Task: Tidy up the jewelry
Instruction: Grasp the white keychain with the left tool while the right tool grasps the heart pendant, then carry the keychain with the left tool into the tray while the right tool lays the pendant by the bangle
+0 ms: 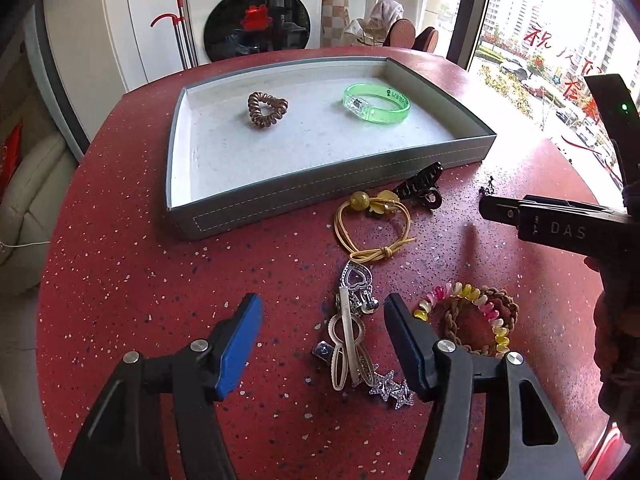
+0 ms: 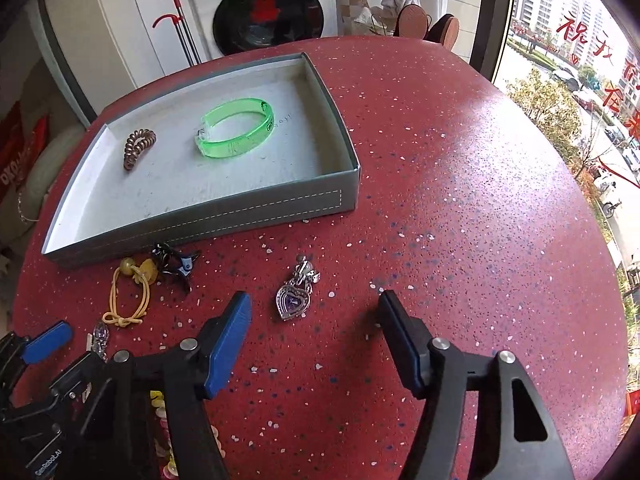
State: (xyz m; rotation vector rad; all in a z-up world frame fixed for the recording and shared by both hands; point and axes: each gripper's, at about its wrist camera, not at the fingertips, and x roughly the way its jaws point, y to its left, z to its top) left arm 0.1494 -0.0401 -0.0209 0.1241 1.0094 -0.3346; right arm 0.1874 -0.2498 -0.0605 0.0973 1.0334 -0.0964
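Blue-padded fingers of the left tool (image 1: 323, 340) stand partly apart above a heap of silver hair clips (image 1: 352, 340) on the counter (image 1: 120, 280), touching none of them; which clip is which in that tangle is hard to make out. Just right of the heap lies a coiled, braided hair tie bundle (image 1: 472, 316), partly cut off by the right finger. A yellow elastic (image 1: 372, 228) and a black claw clip (image 1: 422, 188) lie between the heap and the grey tray (image 1: 320, 188), which holds a brown spiral tie (image 1: 266, 109) and a green bangle (image 1: 376, 102). Behind the tray stands a washing machine (image 1: 256, 12).

From the right wrist, the right tool (image 2: 315, 338) hangs half open and empty over the speckled red counter, a heart-shaped pendant (image 2: 294, 300) lying just ahead between its fingers and the tray. The left tool shows only partly at the lower left edge. A window (image 2: 580, 80) fills the right side.
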